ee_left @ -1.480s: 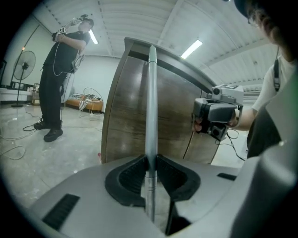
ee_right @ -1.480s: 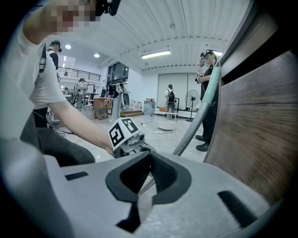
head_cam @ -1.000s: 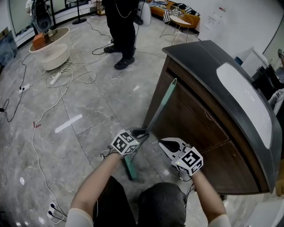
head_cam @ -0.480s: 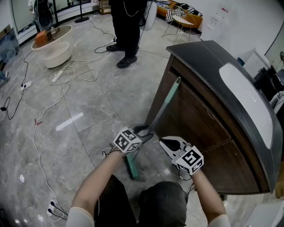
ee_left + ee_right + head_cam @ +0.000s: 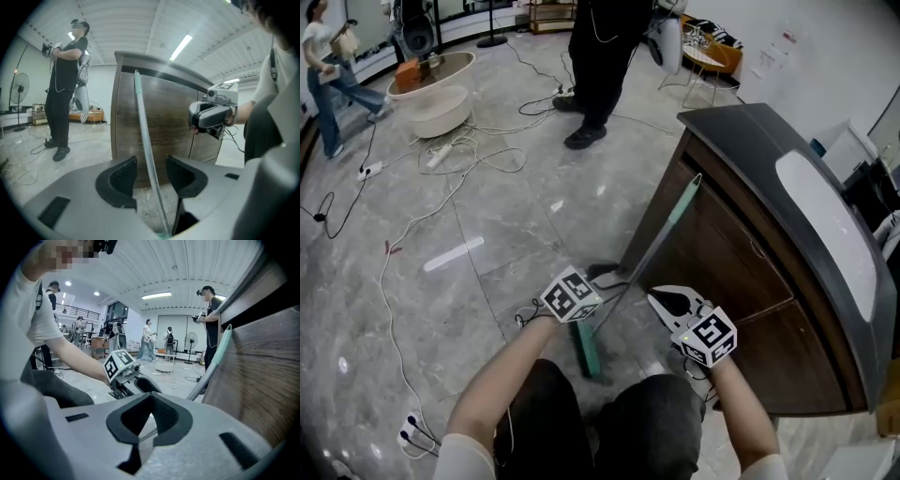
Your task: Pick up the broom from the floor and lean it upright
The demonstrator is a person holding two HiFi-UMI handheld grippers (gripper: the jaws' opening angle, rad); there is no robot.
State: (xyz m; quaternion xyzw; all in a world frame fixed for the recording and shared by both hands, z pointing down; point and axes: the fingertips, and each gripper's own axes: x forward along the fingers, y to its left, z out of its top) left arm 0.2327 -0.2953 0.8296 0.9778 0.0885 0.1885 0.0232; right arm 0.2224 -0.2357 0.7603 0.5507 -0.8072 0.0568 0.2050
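- Broom [image 5: 143, 136] first: its pale shaft runs up between the pads of your left gripper [image 5: 151, 161]. Those jaws have just been opening and now stand wide apart, so neither pad presses on the shaft.
- Your right gripper [image 5: 151, 395] has its jaws closed tip to tip with nothing between them. In the head view it sits just right of the broom's lower shaft, apart from it.
- Your two grippers sit close together low in the head view, left and right of the shaft, with both marker cubes facing up toward you.
- From your left gripper the shaft slants up and away — the broom stands steeply tilted, not flat on the floor [image 5: 516, 225].
- Its green head rests on the floor just in front of your knees, and its green top end lies against the upper front edge of the counter [image 5: 722, 272].
- That counter has a dark wood front and a dark grey top, and fills the right side of your head view. Your right gripper is near its front without touching it.
- Farther out, white cables [image 5: 441, 178] trail across the grey stone floor — beyond them is a round white table [image 5: 431, 98].
- A person in black [image 5: 600, 47] stands past the counter's far corner, well apart from the broom.
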